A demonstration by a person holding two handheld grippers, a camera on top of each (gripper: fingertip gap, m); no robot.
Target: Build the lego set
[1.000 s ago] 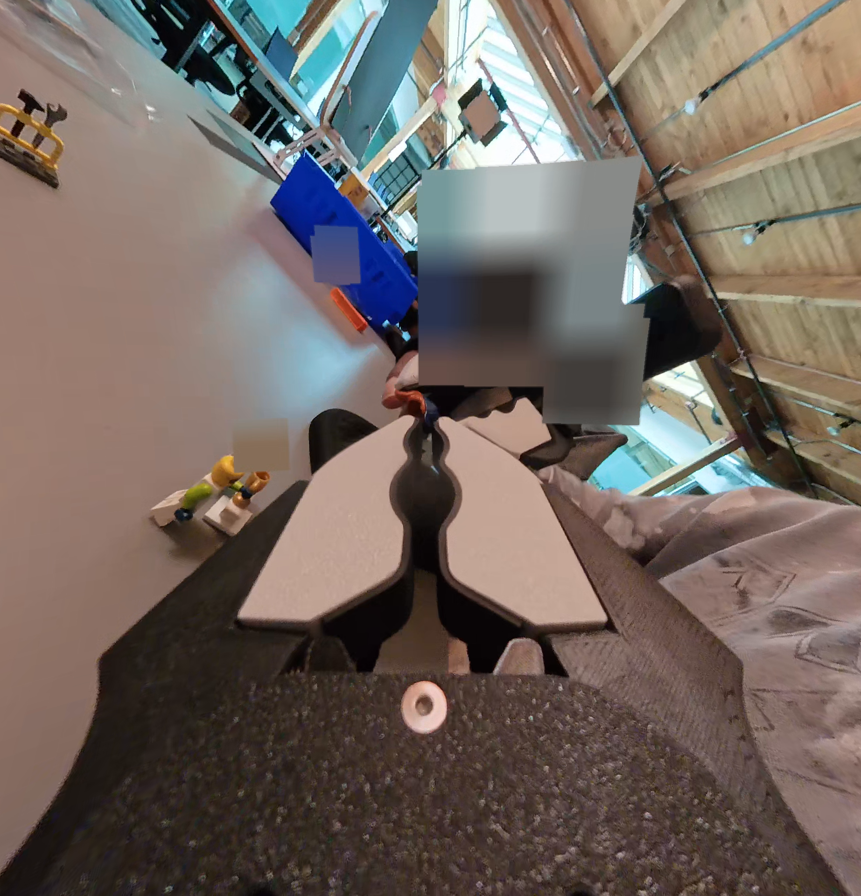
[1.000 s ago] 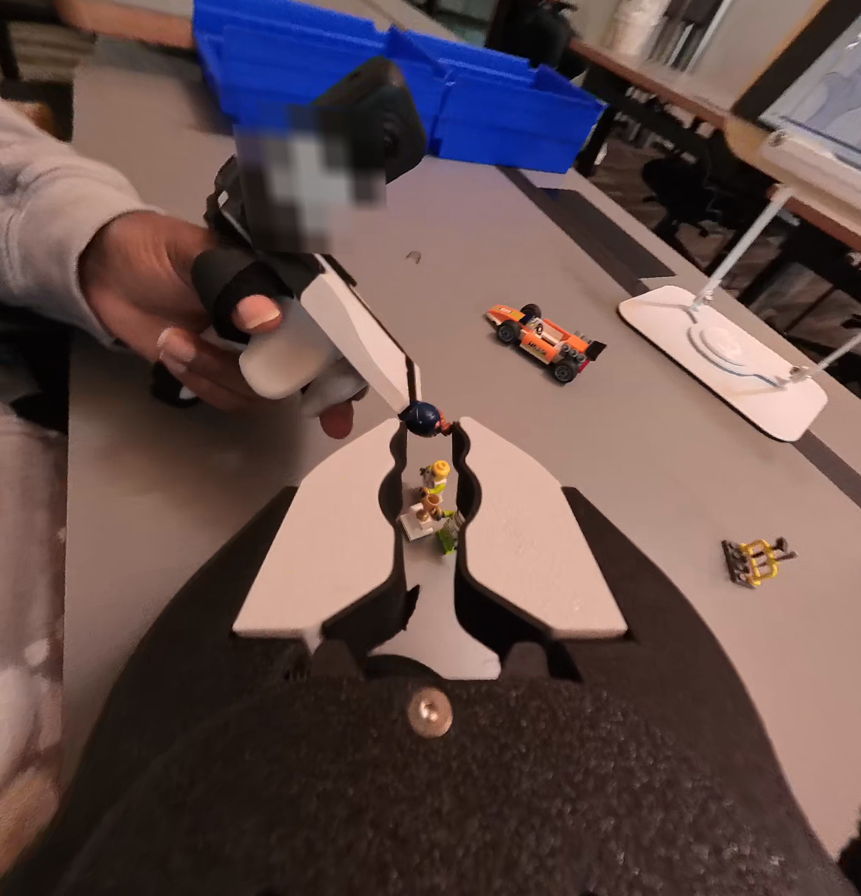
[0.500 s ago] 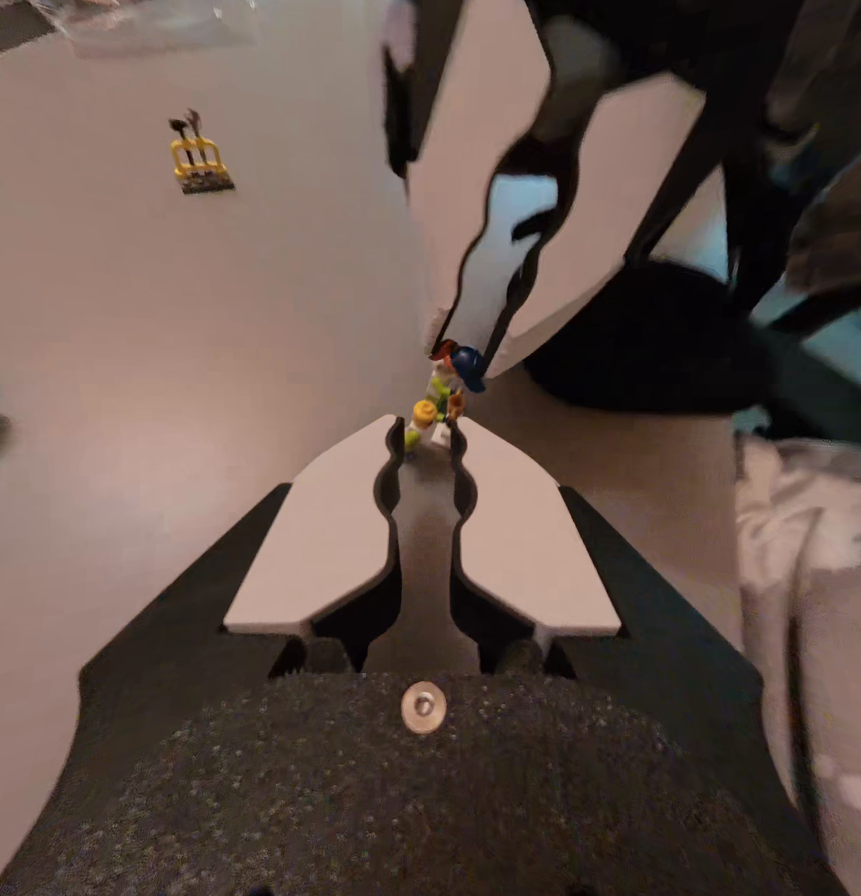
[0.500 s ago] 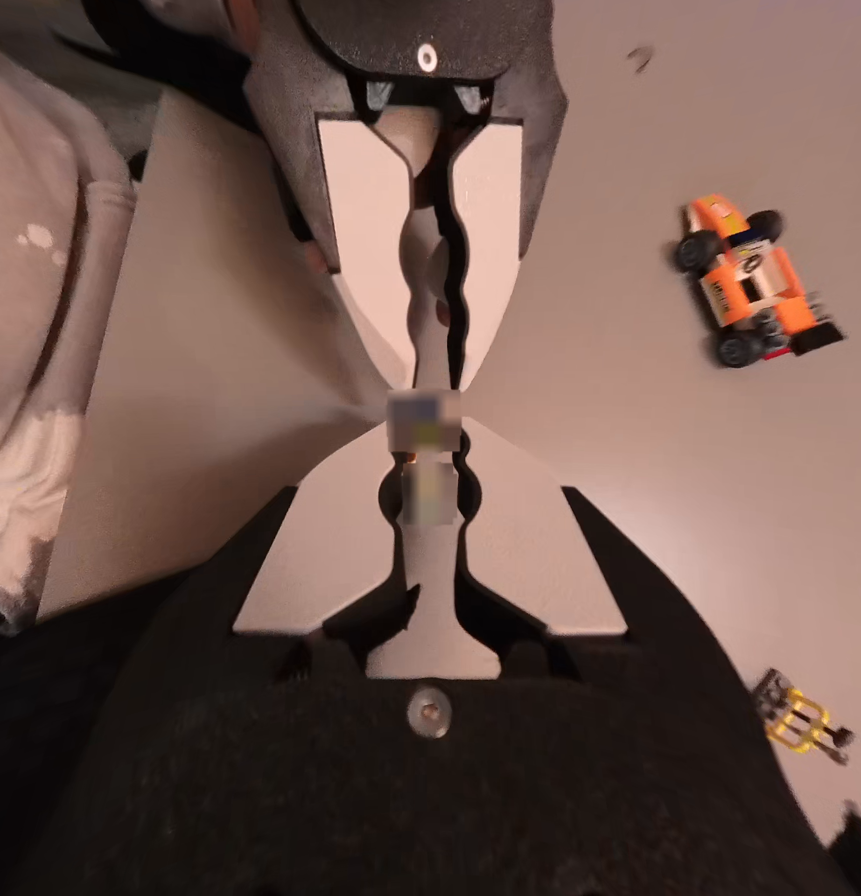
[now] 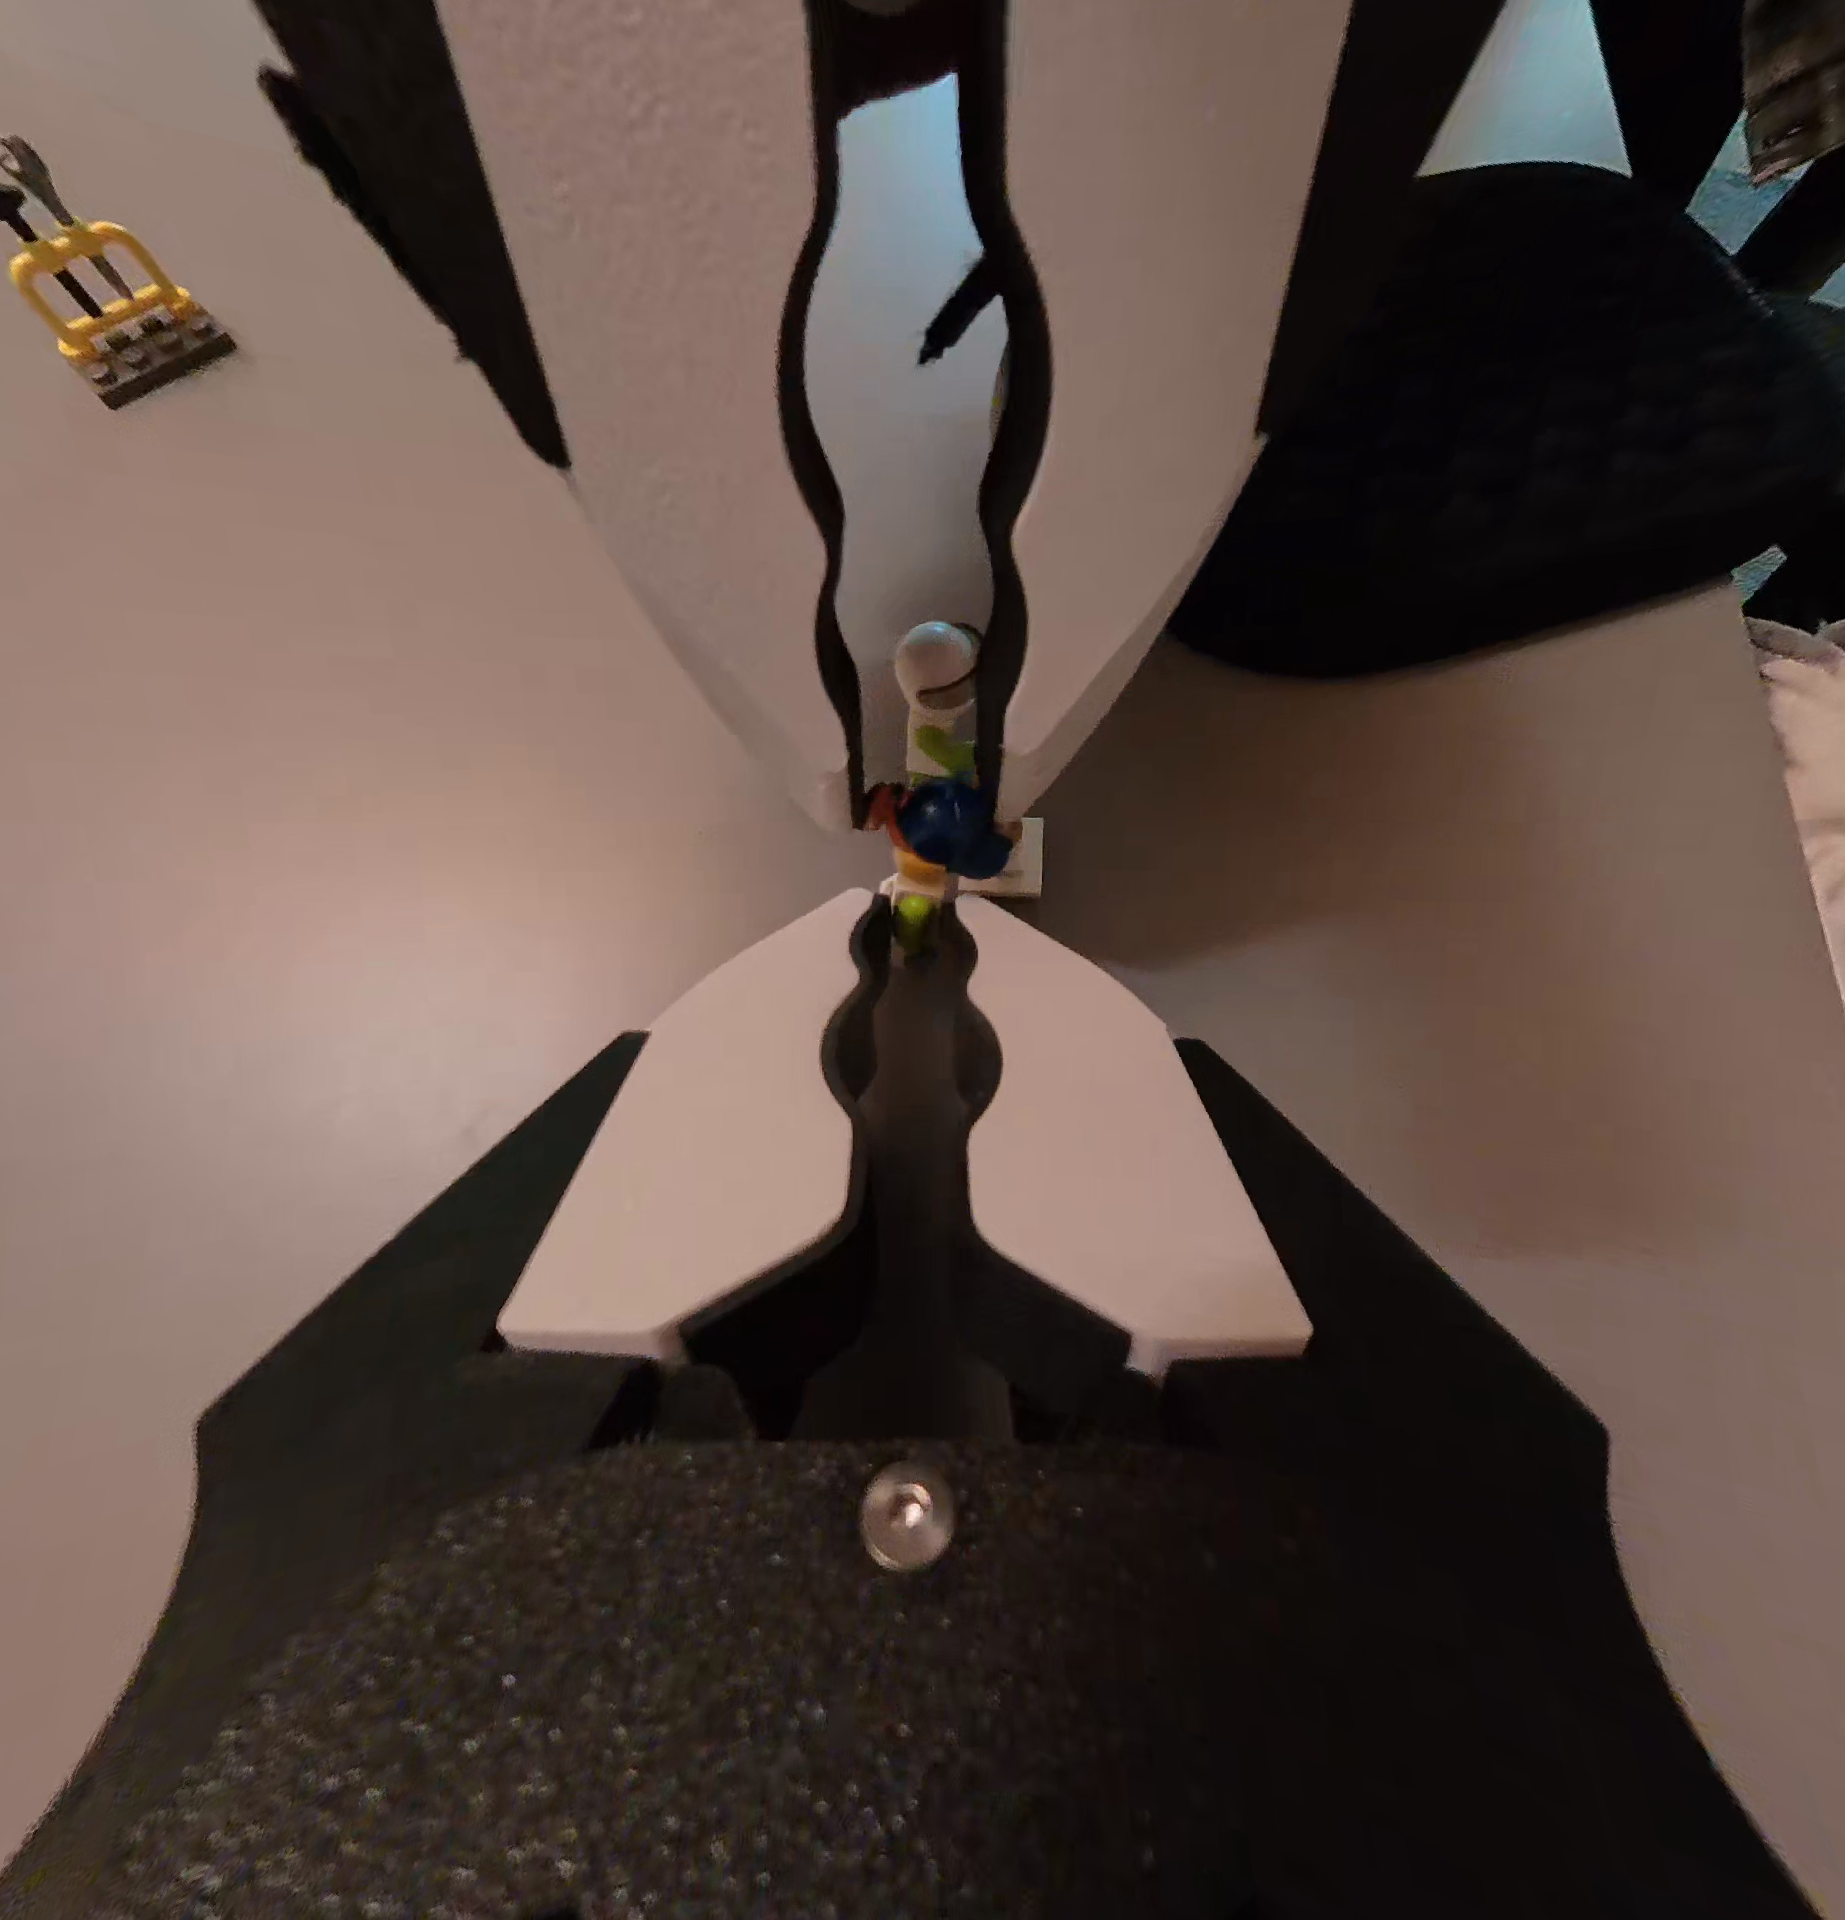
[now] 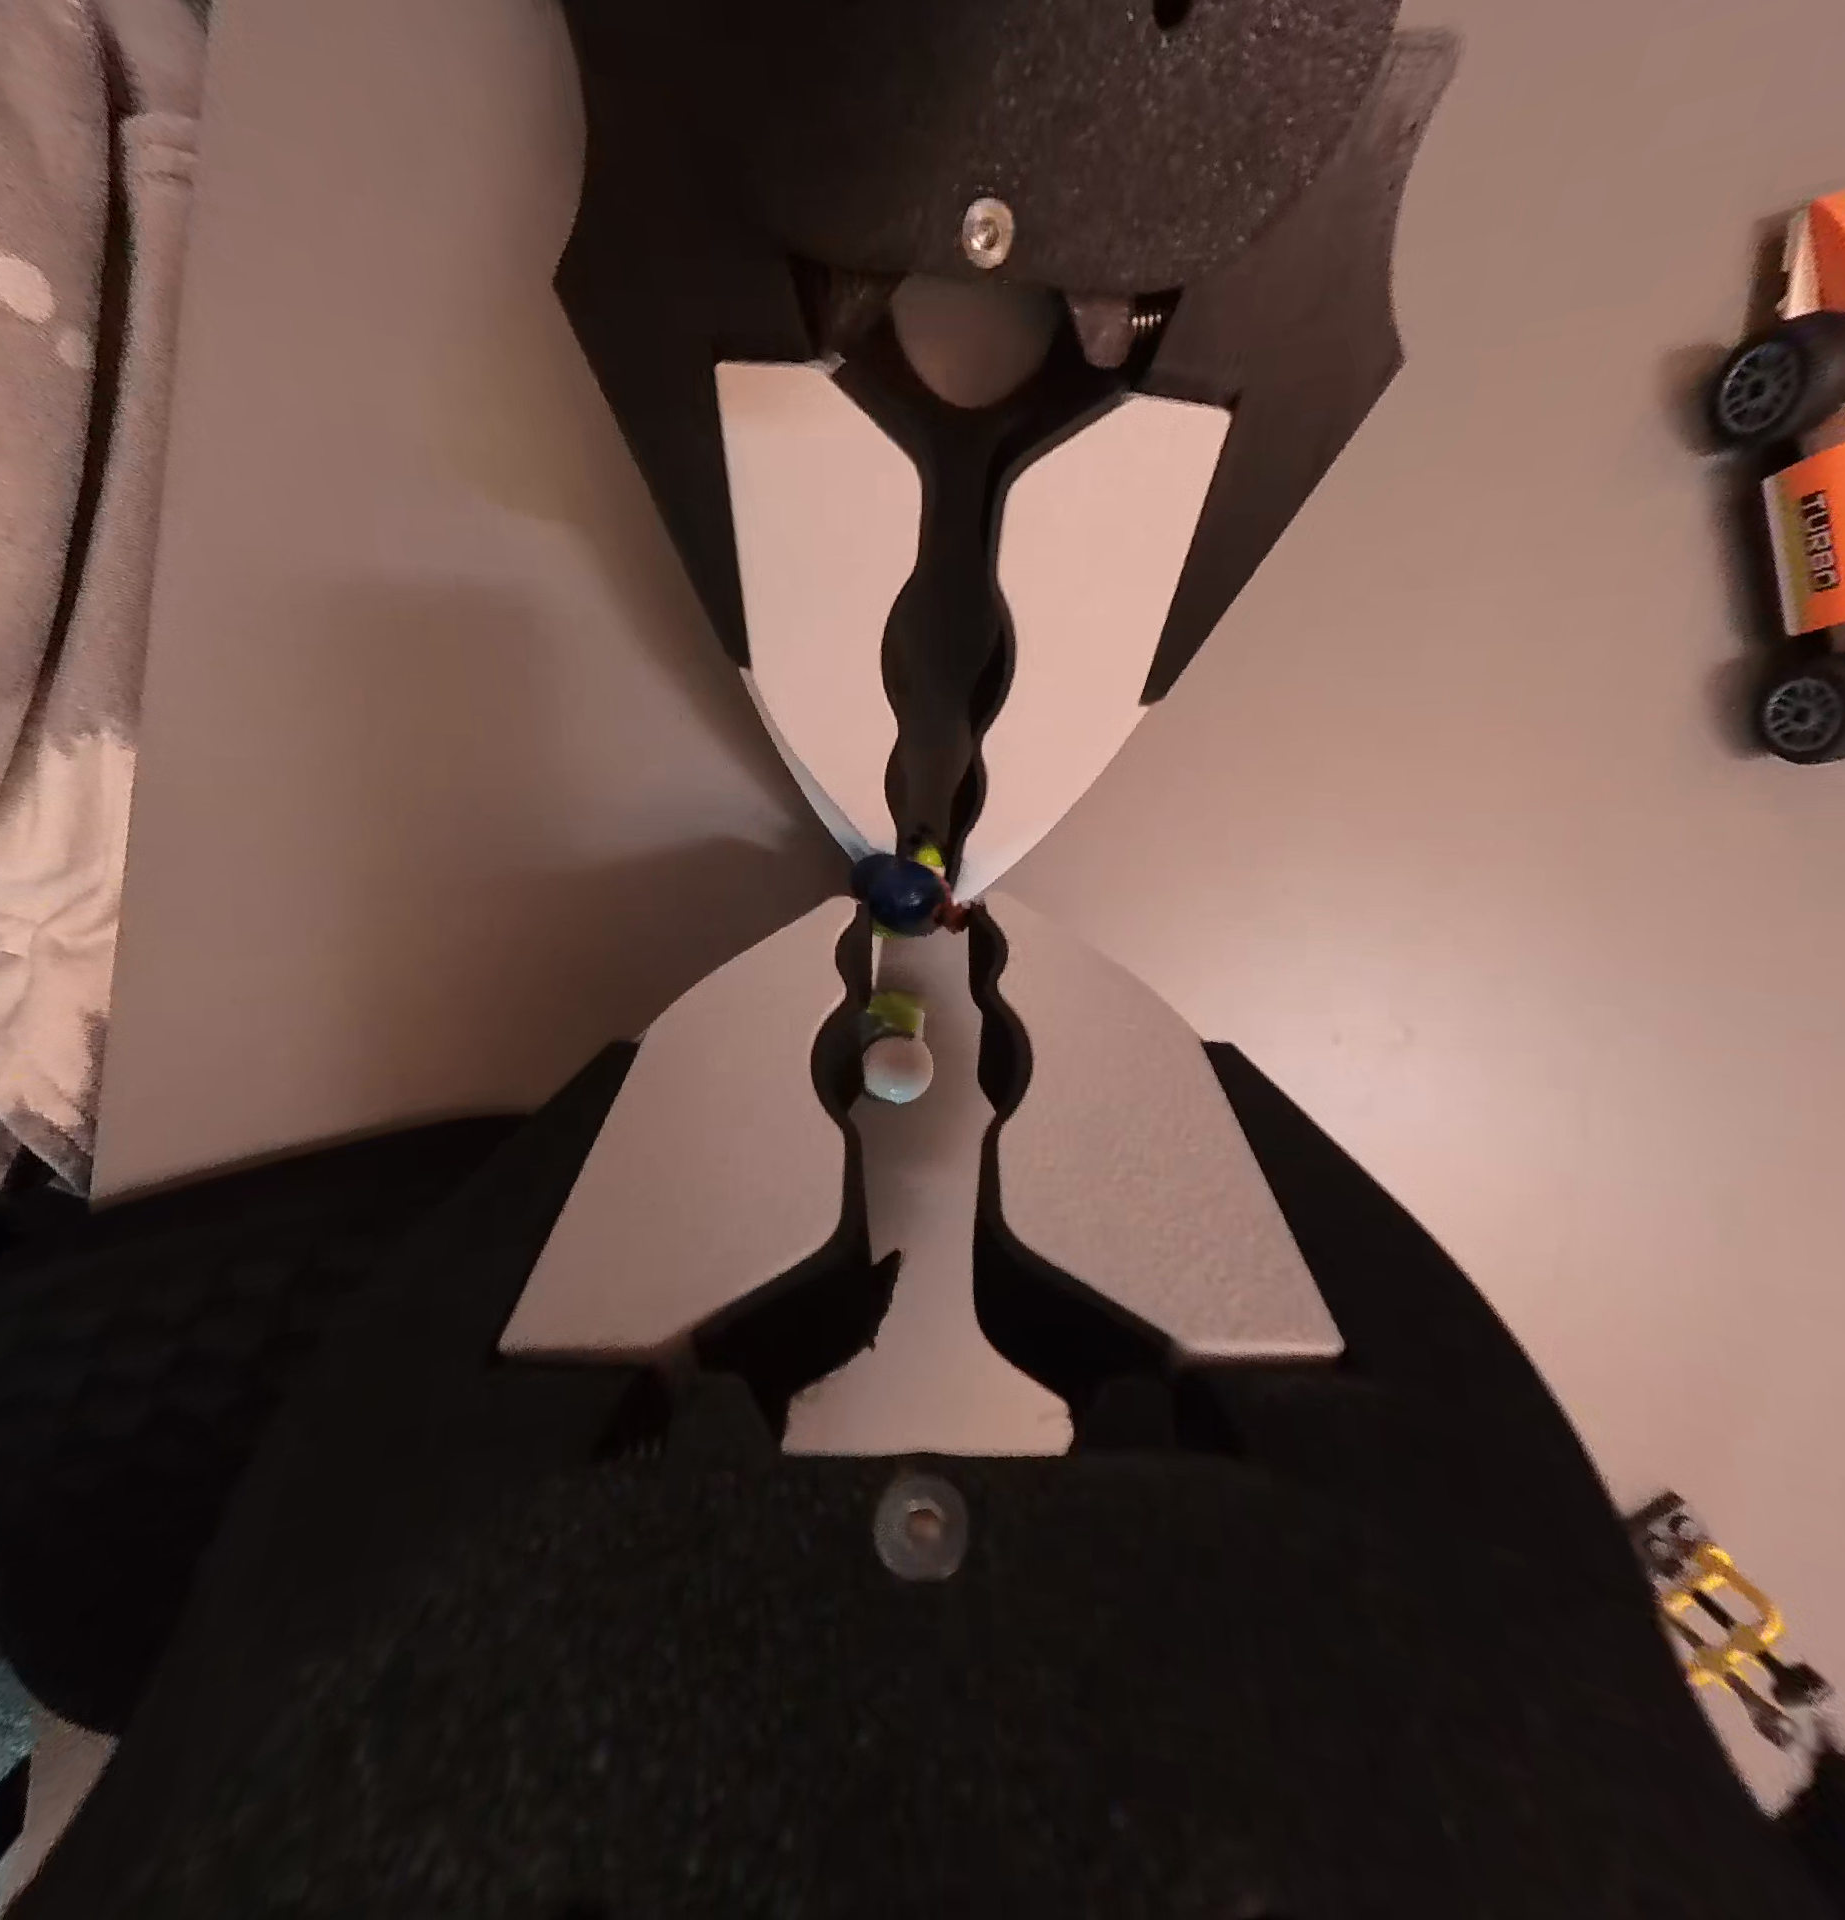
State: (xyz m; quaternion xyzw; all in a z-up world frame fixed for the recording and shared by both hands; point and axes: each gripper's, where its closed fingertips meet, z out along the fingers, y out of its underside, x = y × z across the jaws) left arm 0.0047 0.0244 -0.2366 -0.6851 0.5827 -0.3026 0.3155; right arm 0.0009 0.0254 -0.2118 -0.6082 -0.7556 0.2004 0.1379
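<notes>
The left gripper (image 5: 913,909) pinches a lime-green minifigure (image 5: 916,914) between its nearly closed tips, low over the table (image 5: 326,831). Tip to tip with it, the right gripper (image 6: 913,914) squeezes a blue cap (image 6: 897,888) with red hair over the figure. Farther off sit an orange race car (image 6: 1822,499) and a yellow tool rack (image 5: 102,296).

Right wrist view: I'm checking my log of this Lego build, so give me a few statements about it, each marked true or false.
1. The right gripper and left gripper meet tip to tip. True.
2. A blue cap sits where the tips meet. True.
3. The orange car is clamped in a gripper. False: the car stands on the table, off to the side.
4. The yellow tool rack rests on the car. False: it is on the table, apart from the car.
</notes>
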